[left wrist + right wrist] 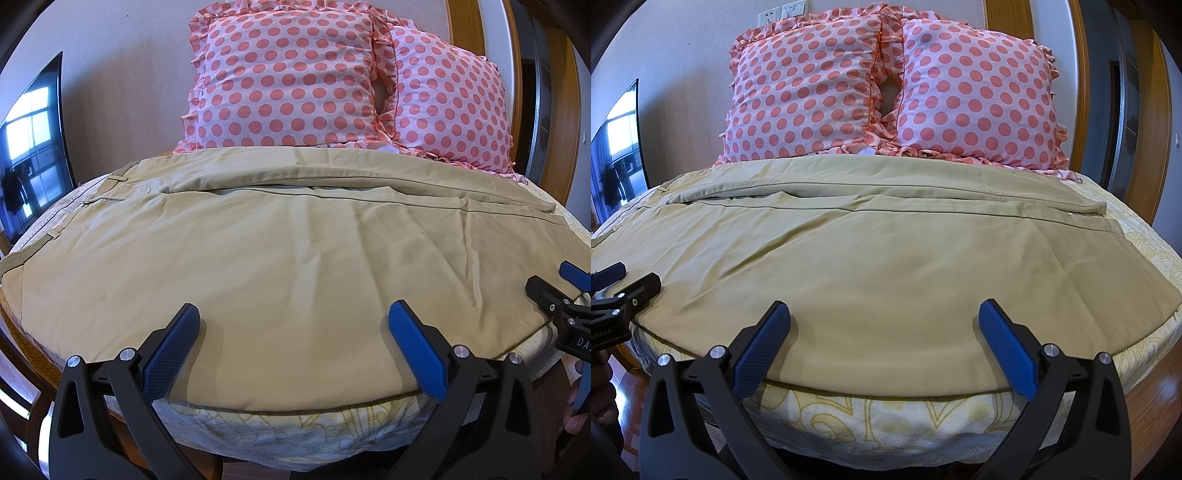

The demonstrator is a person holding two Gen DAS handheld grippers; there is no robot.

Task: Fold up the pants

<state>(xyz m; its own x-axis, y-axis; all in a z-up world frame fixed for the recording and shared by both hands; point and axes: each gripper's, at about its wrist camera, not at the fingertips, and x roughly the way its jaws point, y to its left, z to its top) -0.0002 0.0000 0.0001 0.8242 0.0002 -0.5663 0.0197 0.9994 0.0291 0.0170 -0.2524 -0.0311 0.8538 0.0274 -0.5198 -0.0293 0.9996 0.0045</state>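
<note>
Khaki pants (258, 251) lie spread flat across the bed, waistband at the left, leg hems at the right; they also show in the right wrist view (886, 258). The two legs lie side by side with a seam gap between them. My left gripper (293, 314) is open and empty, just above the near edge of the near leg. My right gripper (884, 314) is open and empty over the same near edge, further right. The right gripper's fingers (546, 291) show at the right edge of the left view; the left gripper's fingers (631, 288) show at the left edge of the right view.
Two pink polka-dot pillows (291, 81) (975, 99) lean on the wall behind the pants. The bed has a yellow patterned sheet (886, 417). A dark TV screen (33, 147) stands at the left. A wooden door frame (1145, 110) is at the right.
</note>
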